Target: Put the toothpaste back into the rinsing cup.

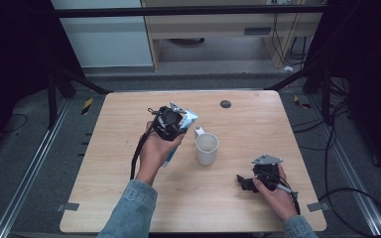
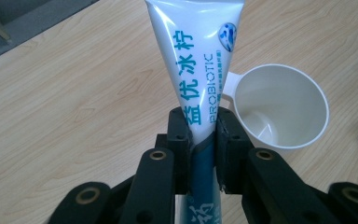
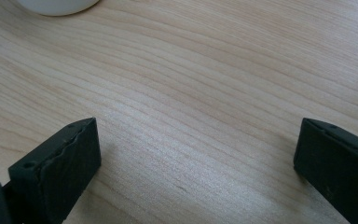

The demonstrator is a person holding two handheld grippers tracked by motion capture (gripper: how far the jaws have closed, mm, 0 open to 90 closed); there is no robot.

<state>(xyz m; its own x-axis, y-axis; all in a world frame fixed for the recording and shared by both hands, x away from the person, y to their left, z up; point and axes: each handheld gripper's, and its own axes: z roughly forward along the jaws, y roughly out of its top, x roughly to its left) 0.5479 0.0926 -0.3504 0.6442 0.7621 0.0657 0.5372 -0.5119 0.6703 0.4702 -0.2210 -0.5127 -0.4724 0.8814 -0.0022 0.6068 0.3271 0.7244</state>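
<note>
While the left gripper [image 2: 203, 140] clamps a toothpaste tube [image 2: 196, 60], the white mug [image 2: 279, 107] sits empty.

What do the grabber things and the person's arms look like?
Both arms wear blue denim sleeves. The left gripper and right gripper have blocky black jaws on black arms with brass-ringed holes. A grey three-cornered plate tops the right one, and black cables trail from them.

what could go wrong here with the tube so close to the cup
The left gripper pinches the toothpaste tube across its soft body, so it may slip or twist in the jaws. The white cup stands free on the table beside the tube; a sideways swing could tip it. The right gripper rests open, apart from the cup, unable to steady it.
</note>
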